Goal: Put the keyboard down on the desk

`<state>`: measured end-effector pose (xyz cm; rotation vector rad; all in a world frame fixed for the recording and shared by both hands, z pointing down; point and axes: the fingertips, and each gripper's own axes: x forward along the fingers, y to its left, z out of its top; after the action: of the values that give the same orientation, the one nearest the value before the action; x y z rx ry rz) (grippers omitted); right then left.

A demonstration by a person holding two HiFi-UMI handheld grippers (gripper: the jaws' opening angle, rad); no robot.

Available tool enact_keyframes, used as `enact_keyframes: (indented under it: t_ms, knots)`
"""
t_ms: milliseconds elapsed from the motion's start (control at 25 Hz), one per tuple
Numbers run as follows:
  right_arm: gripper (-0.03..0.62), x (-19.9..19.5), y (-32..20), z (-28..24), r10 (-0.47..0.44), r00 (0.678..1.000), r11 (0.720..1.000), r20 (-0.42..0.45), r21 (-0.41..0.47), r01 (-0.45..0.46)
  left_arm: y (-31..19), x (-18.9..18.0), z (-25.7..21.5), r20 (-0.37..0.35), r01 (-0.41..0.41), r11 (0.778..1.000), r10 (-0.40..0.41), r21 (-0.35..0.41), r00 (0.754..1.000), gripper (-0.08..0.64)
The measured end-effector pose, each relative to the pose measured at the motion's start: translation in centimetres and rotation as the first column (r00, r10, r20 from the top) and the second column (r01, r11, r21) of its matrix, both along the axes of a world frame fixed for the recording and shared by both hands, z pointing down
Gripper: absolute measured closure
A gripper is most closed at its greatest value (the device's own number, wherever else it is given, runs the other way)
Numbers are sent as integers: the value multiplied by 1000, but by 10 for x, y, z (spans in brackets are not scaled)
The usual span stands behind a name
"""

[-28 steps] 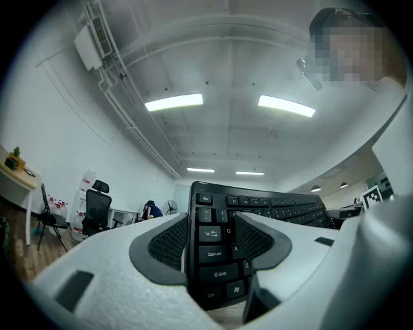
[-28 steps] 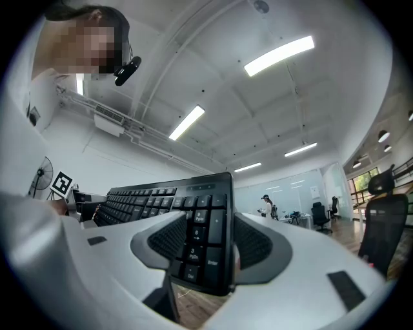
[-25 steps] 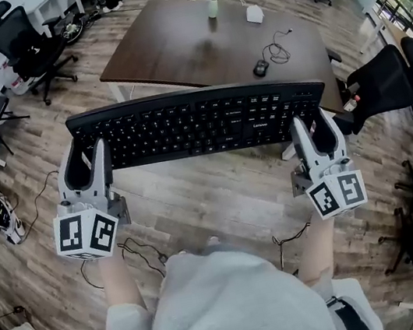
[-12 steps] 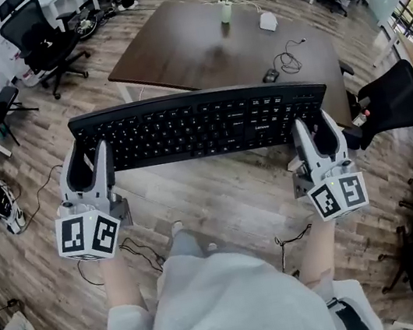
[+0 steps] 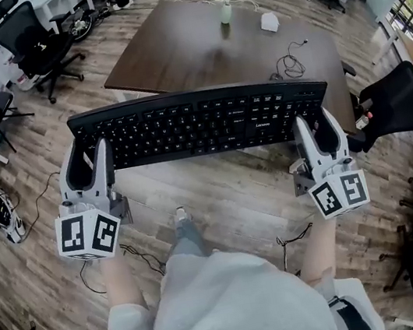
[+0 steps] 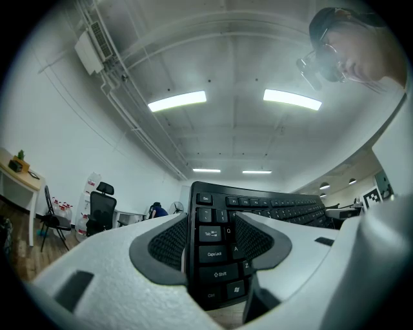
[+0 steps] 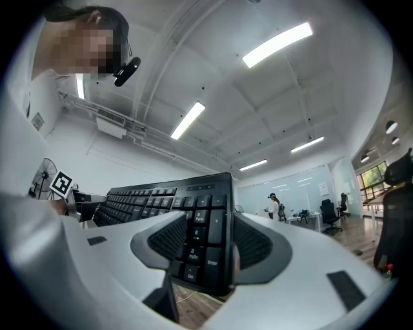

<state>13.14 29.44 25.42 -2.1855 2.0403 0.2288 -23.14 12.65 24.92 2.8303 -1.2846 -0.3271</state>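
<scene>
A long black keyboard [image 5: 199, 123] hangs in the air above the wooden floor, held level between both grippers. My left gripper [image 5: 87, 154] is shut on its left end, and my right gripper [image 5: 316, 127] is shut on its right end. In the left gripper view the keyboard [image 6: 222, 248] sits clamped between the ribbed pads, Tab and Caps Lock keys showing. The right gripper view shows the keyboard's [image 7: 203, 238] numeric keypad end between the pads. The dark brown desk [image 5: 194, 48] lies ahead, beyond the keyboard's far edge.
On the desk stand a vase of flowers [image 5: 222, 1], a white box [image 5: 269, 22] and a coiled cable [image 5: 292, 64]. Black office chairs stand at the far left [image 5: 38, 41] and right [image 5: 393, 100]. Cables trail on the floor [image 5: 135, 252].
The view has drifted a little towards the desk, and the person's foot has stepped forward below the keyboard. Both grippers keep their hold on the keyboard.
</scene>
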Motion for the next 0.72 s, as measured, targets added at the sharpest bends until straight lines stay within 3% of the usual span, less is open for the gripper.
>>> enact_keyframes:
  t_ms: [360,720]
  knots:
    - [368,10,-15,16,35,999,999,-23,42,-34,-28,15,18,-25,-29,999,29,31,999,348]
    - [369,16,-145,-8,77,997,996,-10,37,-77,-172,29,-8,-13,-71,997,71,24,997,348]
